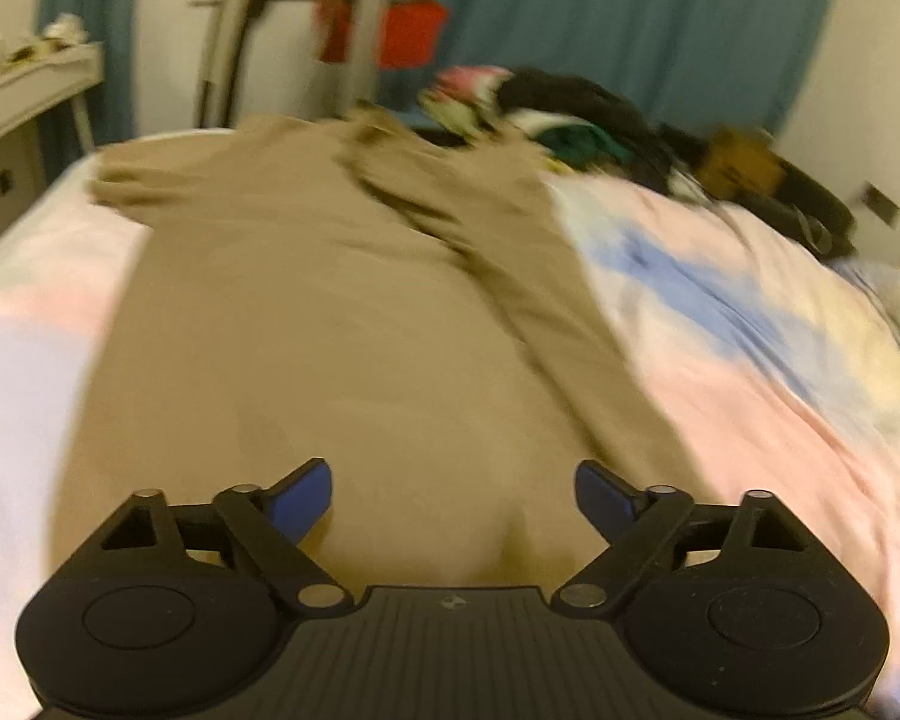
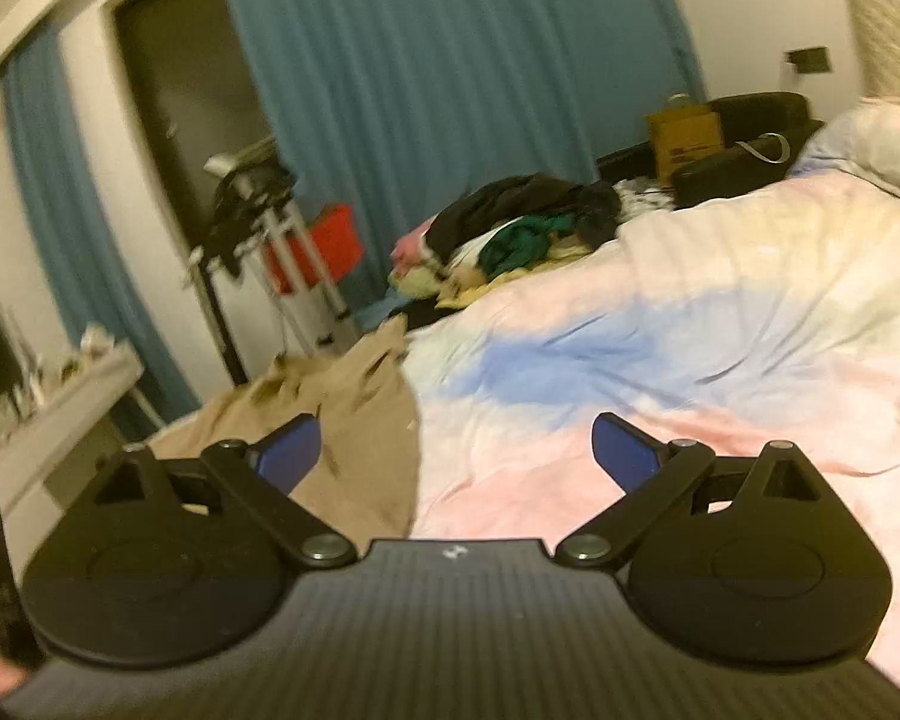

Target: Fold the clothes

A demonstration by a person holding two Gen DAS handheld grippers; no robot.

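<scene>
teal curtains (image 2: pixel 450 90) hang behind a bed (image 2: pixel 720 360) that carries a duvet in pale pink, blue and yellow. we take this bed as our landmark. on the bed, toward the side where a white shelf (image 1: pixel 36 84) stands, lies the tan garment (image 1: pixel 306 324); it is spread out wide, and one long part of it, perhaps a sleeve or a folded edge, lies across the cloth at a slant toward the far end of the bed. at that far end, near the curtains, we see a pile of mixed clothes (image 2: pixel 510 222) in black, green, pink and white, loose and not folded. a brown box (image 2: pixel 684 132) stands beyond the bed, near this pile.

our left tongs (image 1: pixel 453 501) hover low over the near part of the tan garment, with the jaws wide apart and nothing between them. our right tongs (image 2: pixel 456 450) hang over the border between the garment and the bare duvet, also spread wide and empty.

about progress, we can judge only partly. the tan garment is laid flat but is not a compact folded packet, so its folding is not complete; whether the slanted part is already one fold, or only lies so by chance, the blurred pictures do not settle. the pile at the far end of the bed looks like work that remains.
</scene>
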